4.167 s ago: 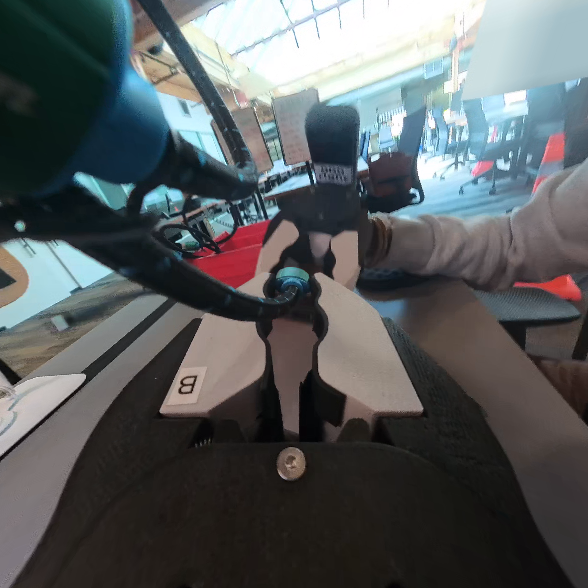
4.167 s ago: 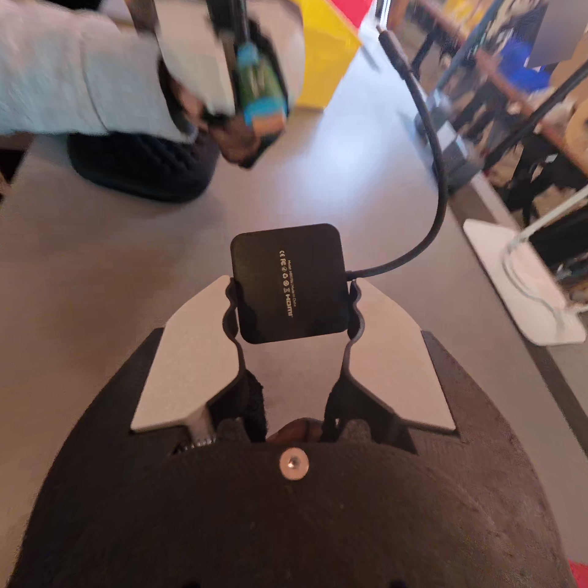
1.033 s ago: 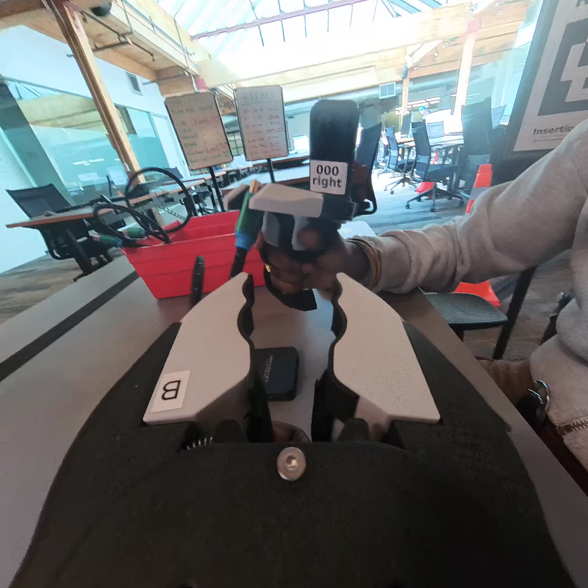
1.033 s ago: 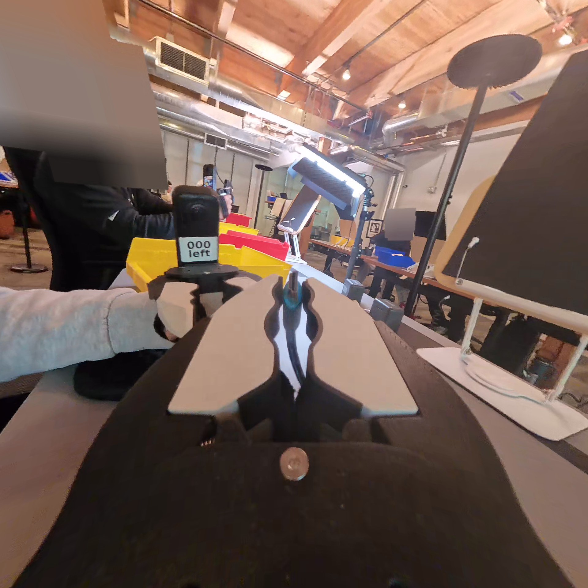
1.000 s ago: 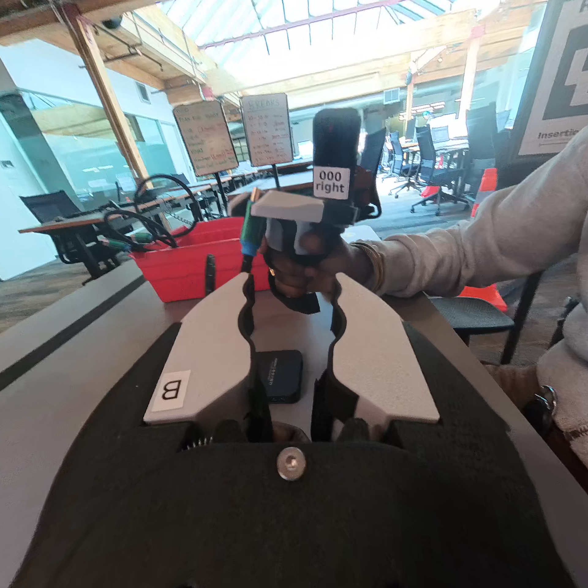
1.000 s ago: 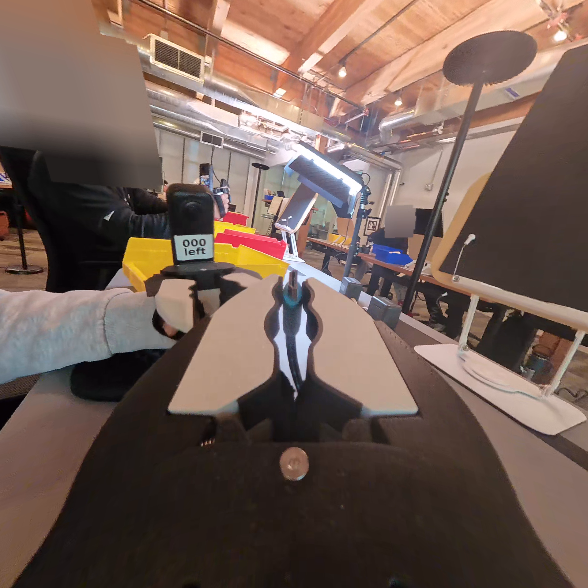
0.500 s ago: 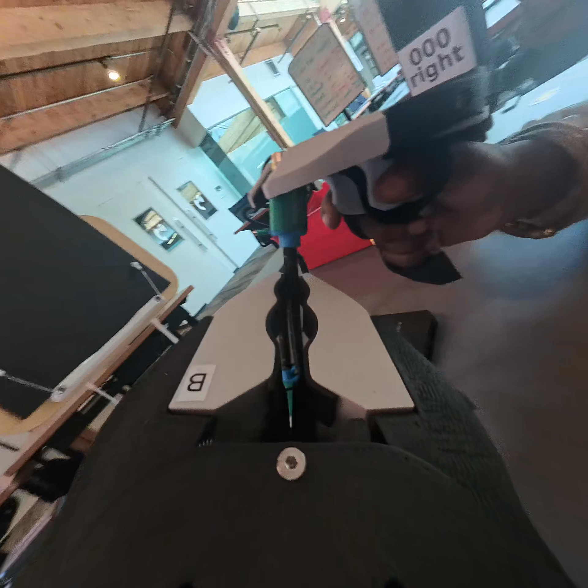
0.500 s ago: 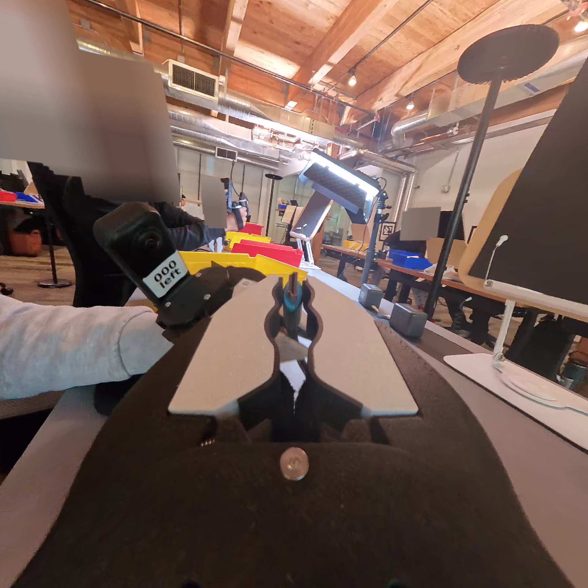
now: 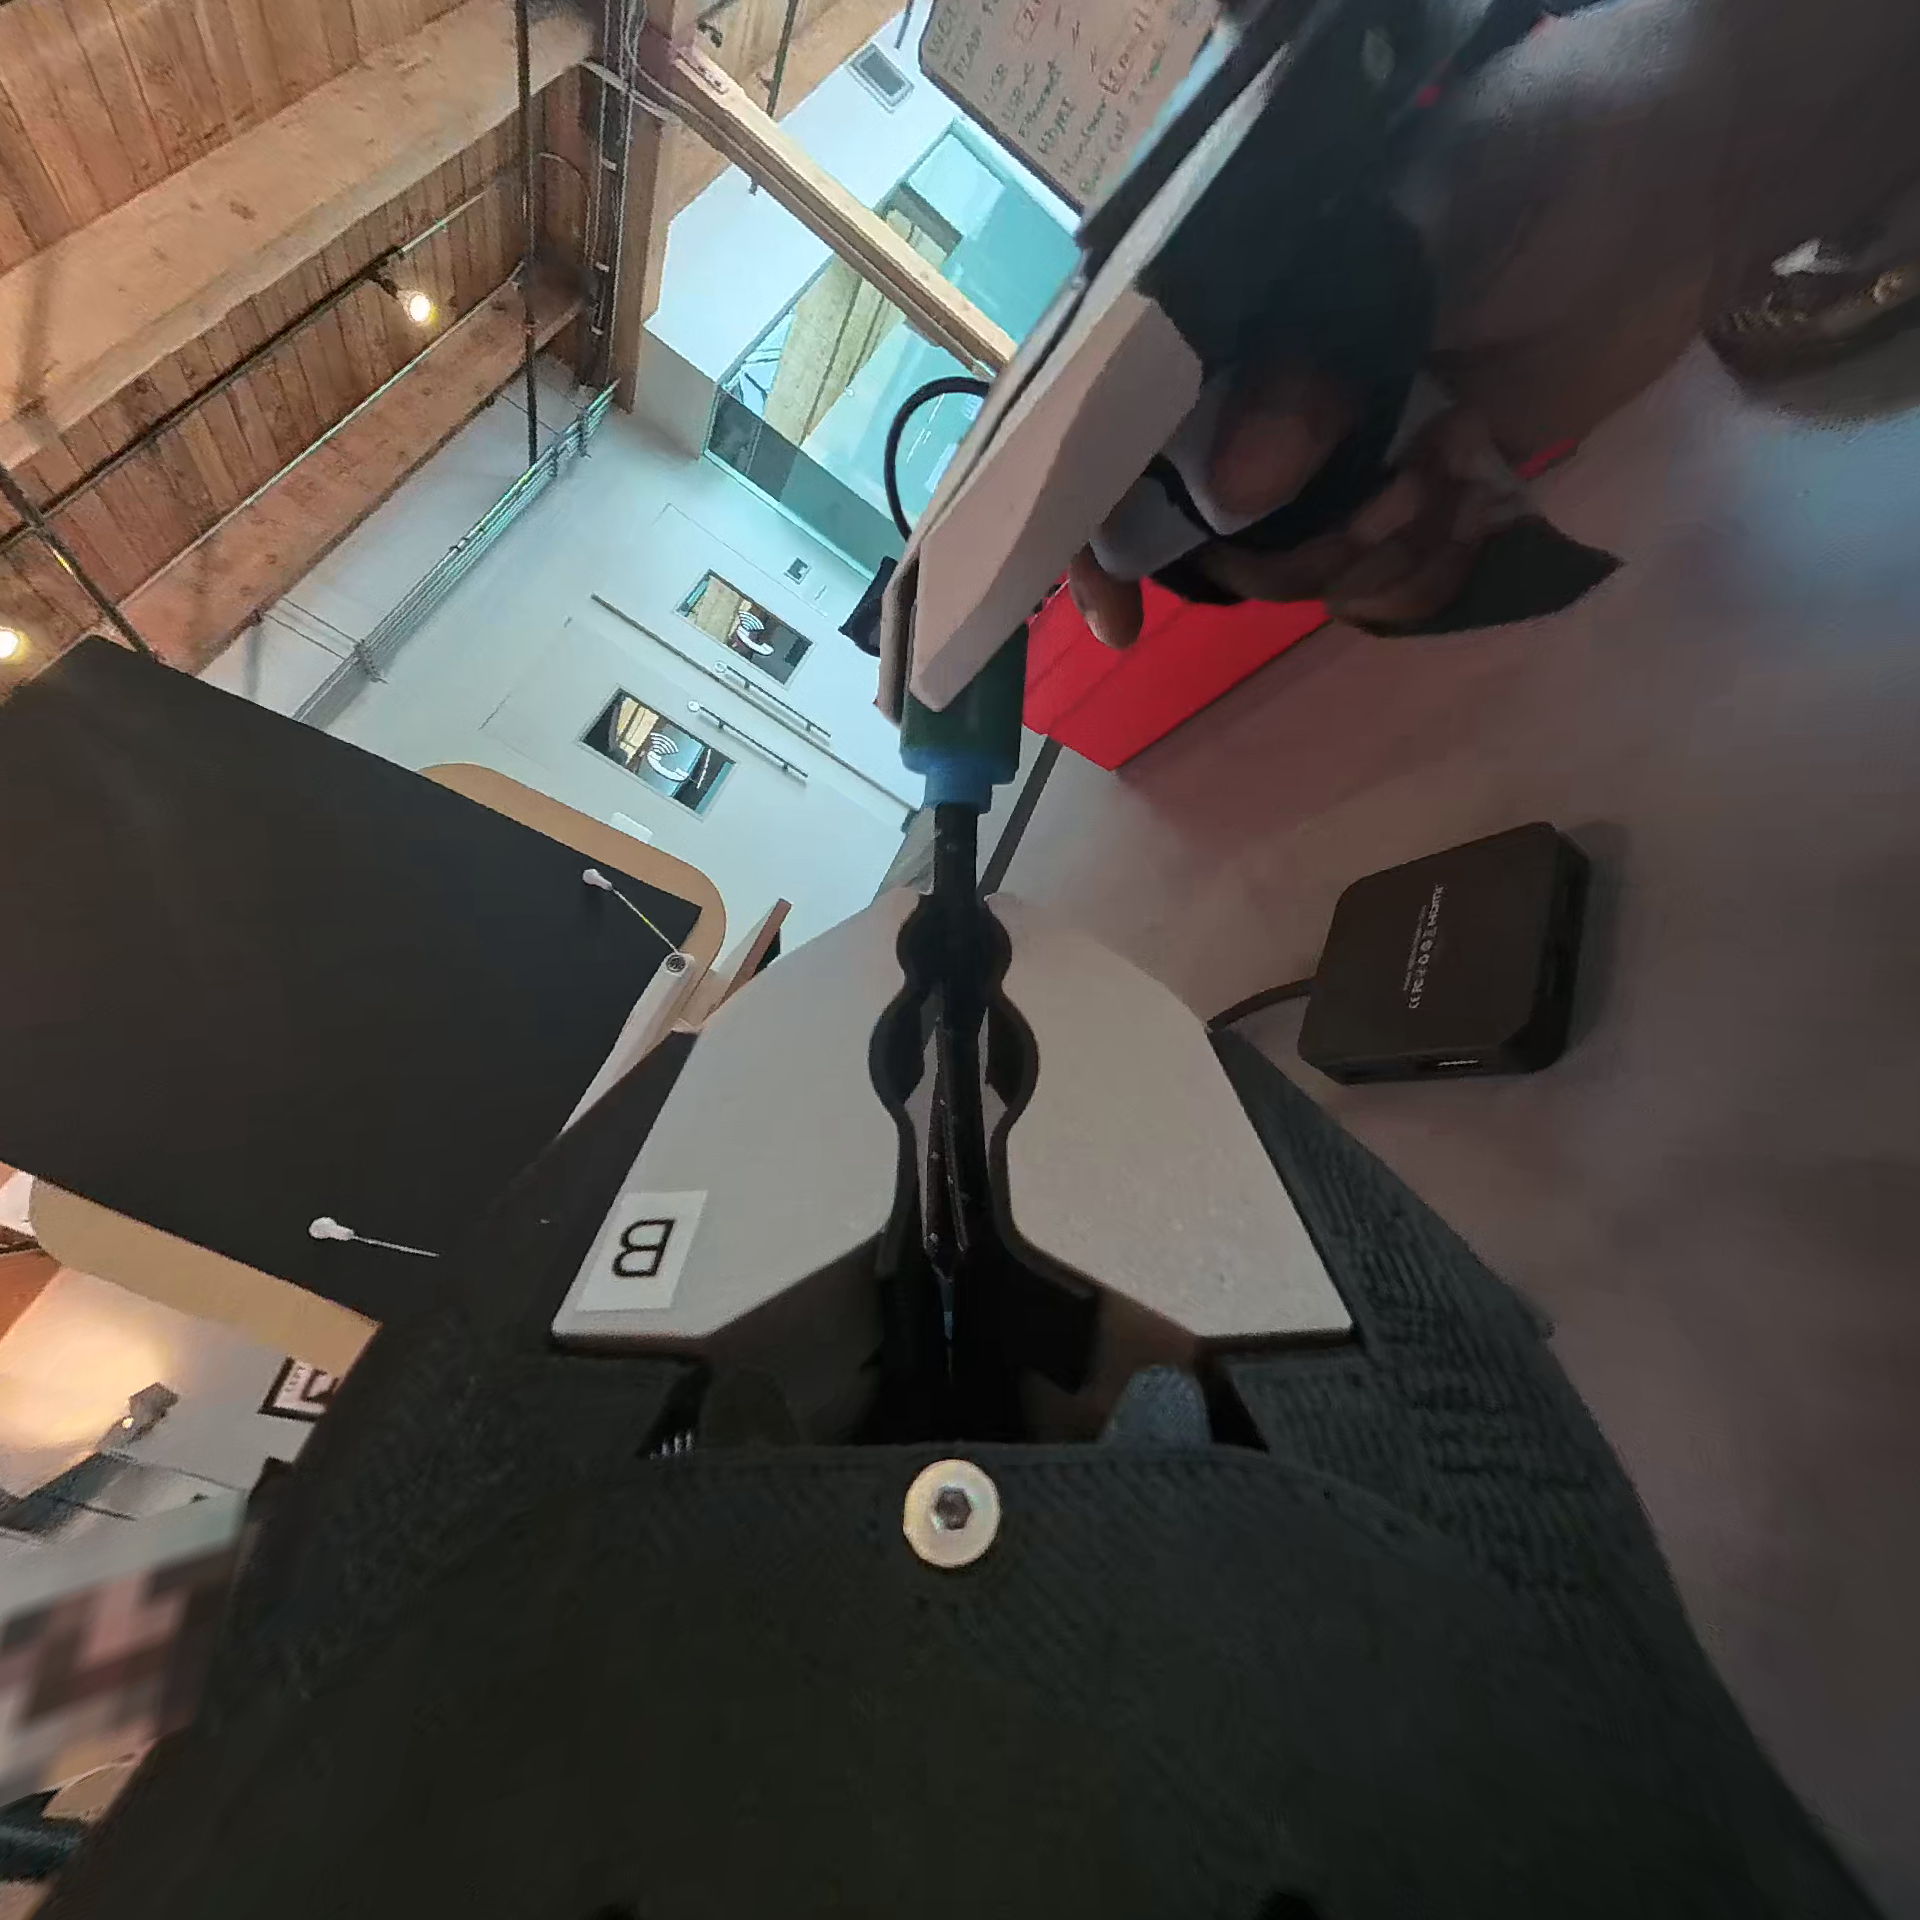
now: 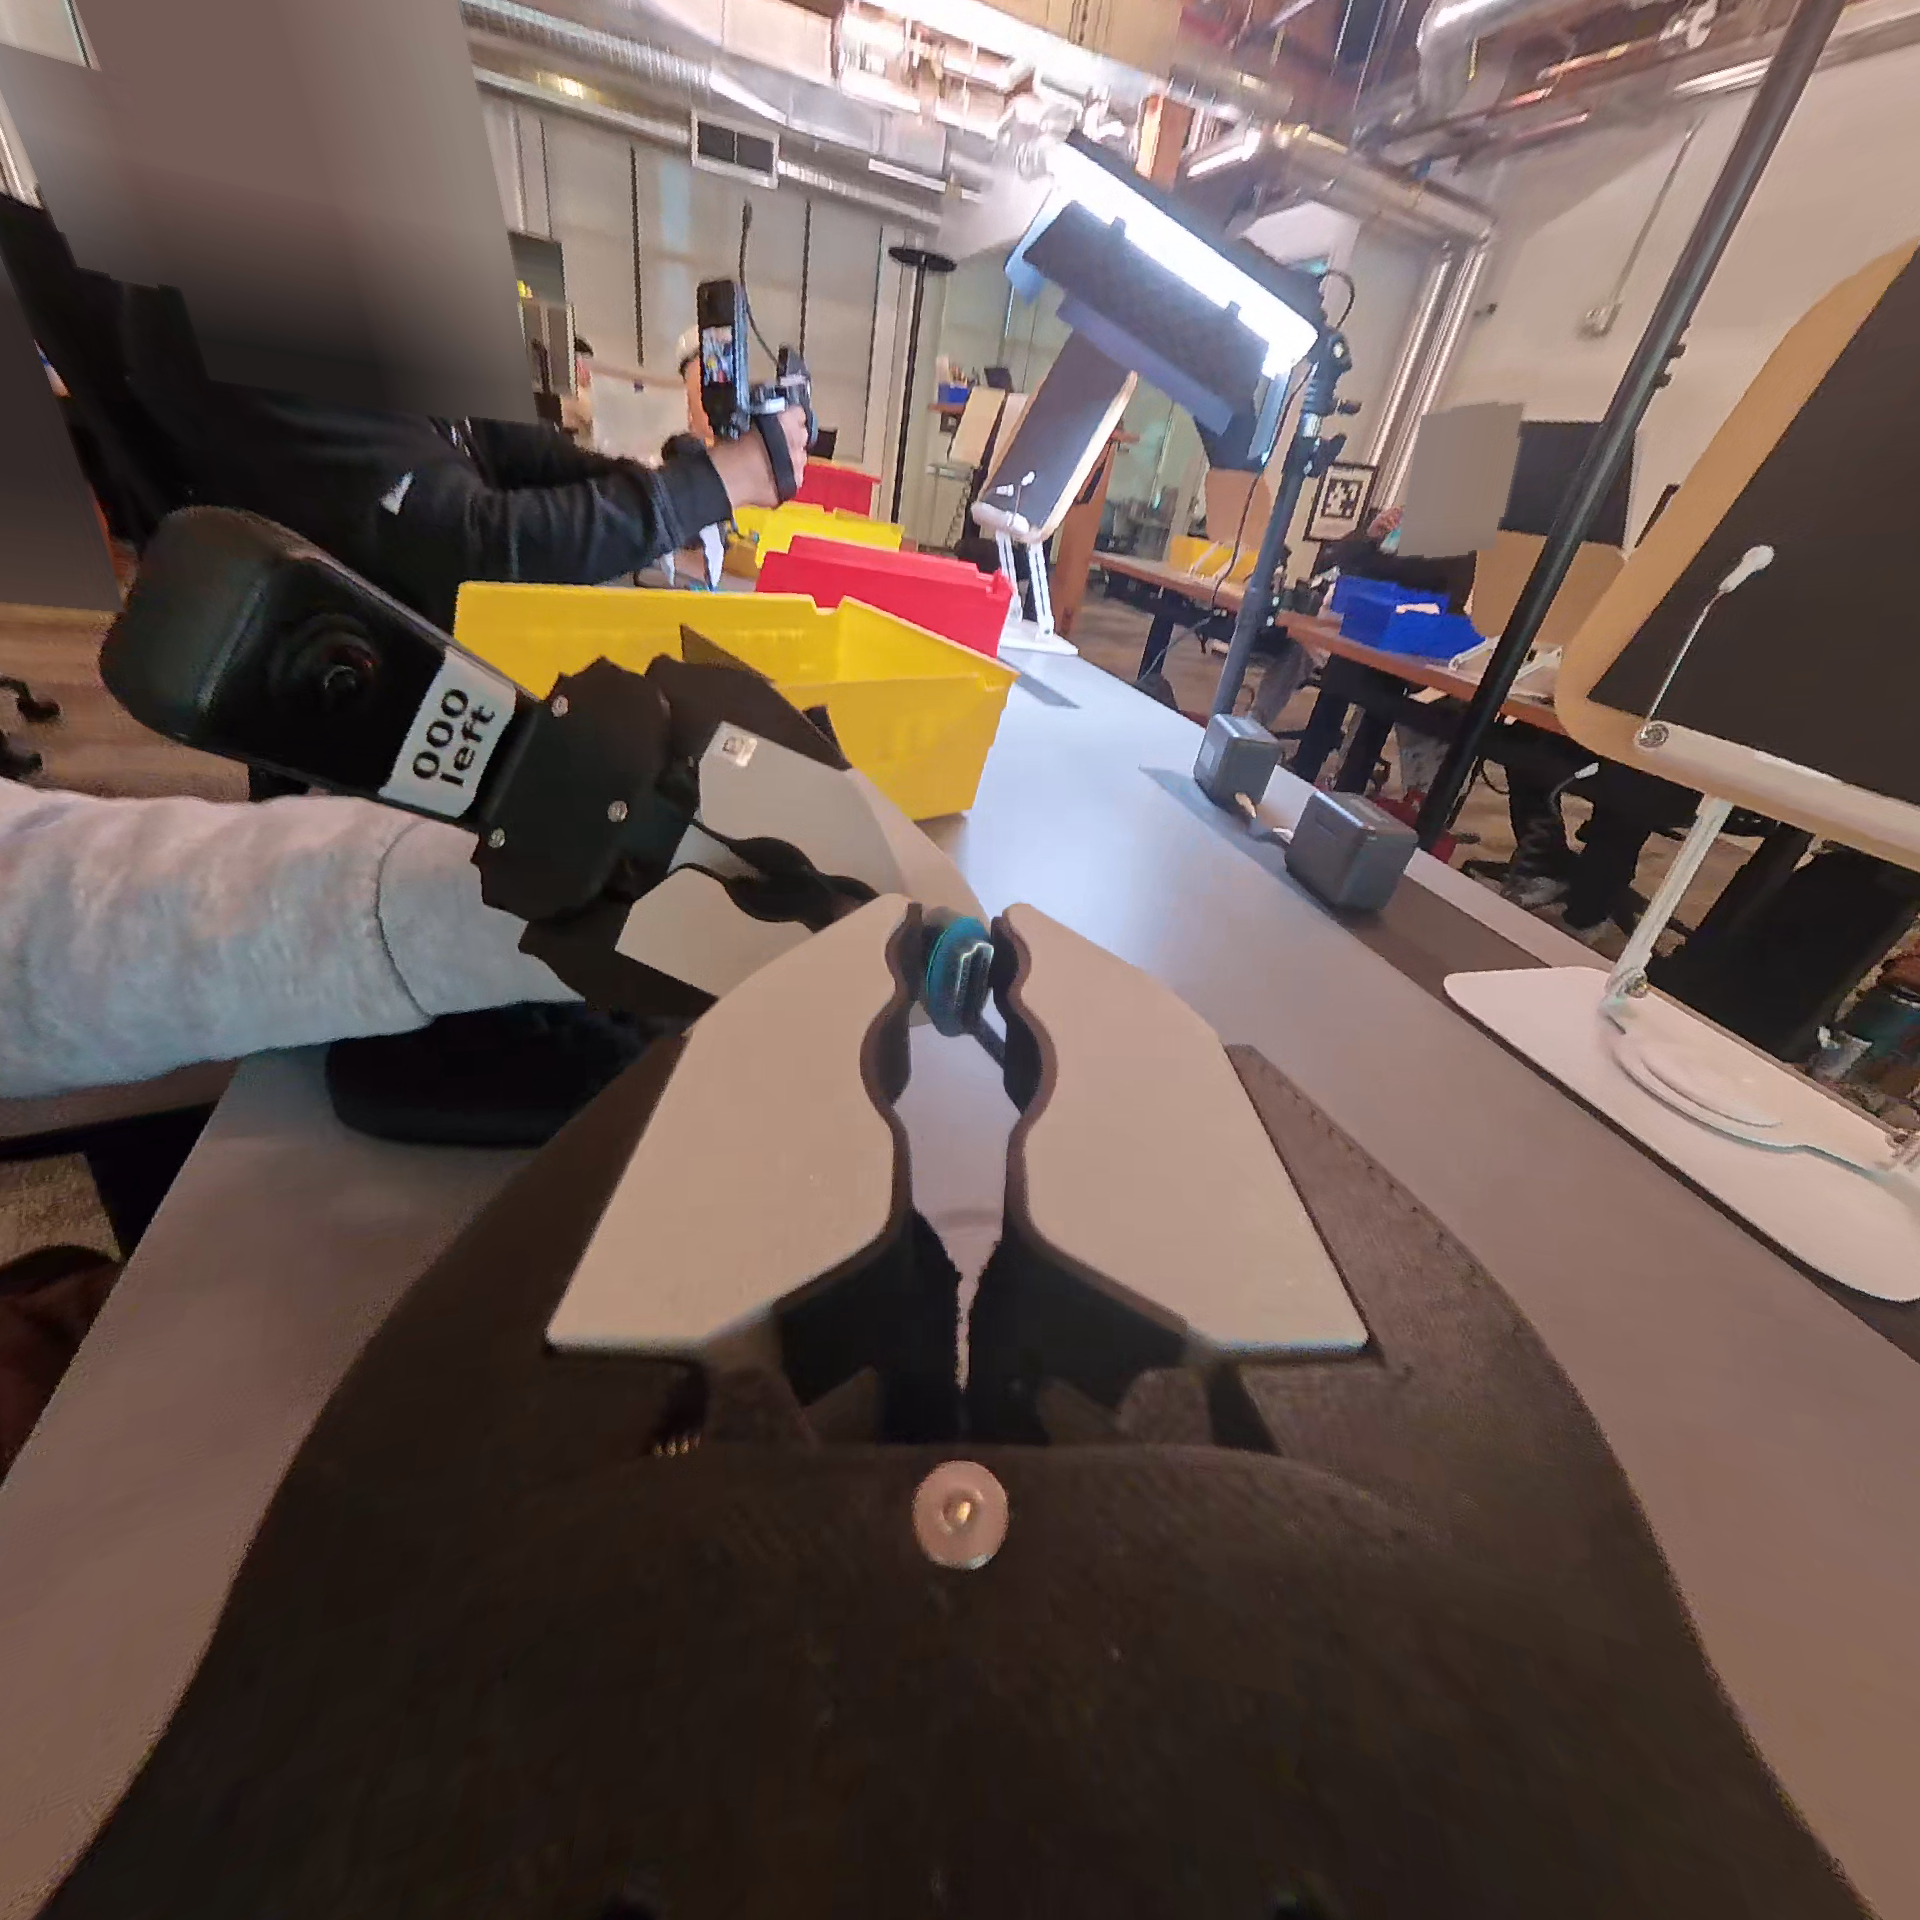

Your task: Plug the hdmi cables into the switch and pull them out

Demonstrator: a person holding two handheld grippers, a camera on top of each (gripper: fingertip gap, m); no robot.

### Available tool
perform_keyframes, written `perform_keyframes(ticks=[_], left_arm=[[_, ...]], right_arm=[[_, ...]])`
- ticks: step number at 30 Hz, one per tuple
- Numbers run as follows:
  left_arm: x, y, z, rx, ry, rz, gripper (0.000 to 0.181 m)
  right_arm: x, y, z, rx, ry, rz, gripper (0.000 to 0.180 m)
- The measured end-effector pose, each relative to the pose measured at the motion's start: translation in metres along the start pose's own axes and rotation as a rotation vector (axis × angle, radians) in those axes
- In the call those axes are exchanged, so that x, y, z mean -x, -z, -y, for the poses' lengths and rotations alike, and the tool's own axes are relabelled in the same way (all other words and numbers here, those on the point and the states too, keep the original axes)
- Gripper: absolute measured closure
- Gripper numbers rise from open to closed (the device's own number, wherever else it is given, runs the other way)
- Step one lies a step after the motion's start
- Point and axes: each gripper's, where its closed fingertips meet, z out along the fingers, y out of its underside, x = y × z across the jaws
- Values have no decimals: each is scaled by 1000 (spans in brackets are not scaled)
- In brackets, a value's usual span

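HDMI cable (image 9: 956, 883) stretches between both clenched grippers, left gripper (image 9: 954, 935) and right gripper (image 10: 951, 961); switch (image 9: 1449, 951) lies beside it.

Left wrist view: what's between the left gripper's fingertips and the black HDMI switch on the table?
In the left wrist view, only bare grey table separates the left gripper, shut on the HDMI cable, from the switch.

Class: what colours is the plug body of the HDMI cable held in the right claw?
Green with a blue collar; clearest in the left wrist view.
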Motion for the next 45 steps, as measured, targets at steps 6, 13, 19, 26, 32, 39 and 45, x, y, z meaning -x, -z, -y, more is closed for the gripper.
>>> perform_keyframes(ticks=[6, 13, 19, 26, 32, 39, 45], left_arm=[[-3, -2, -3, 26, -57, 1, 175], [2, 0, -8, 62, -134, 36, 175], [-1, 0, -14, 97, -222, 31, 175], [-6, -2, -14, 101, -256, 13, 175], [-12, -2, -12, 84, -253, -18, 175], [-15, -1, -10, 73, -243, -38, 174], [-14, -2, -7, 51, -185, -29, 172]], right_arm=[[-1, 3, -8, 80, 35, 12, 167], [2, 4, -22, 175, 63, 60, 146], [0, 8, -25, 194, 1, 82, 137], [4, 5, -32, 219, -50, 112, 152], [8, 3, -36, 231, -43, 131, 168], [12, 3, -32, 205, -65, 161, 165], [8, 4, -31, 208, -50, 135, 168]])
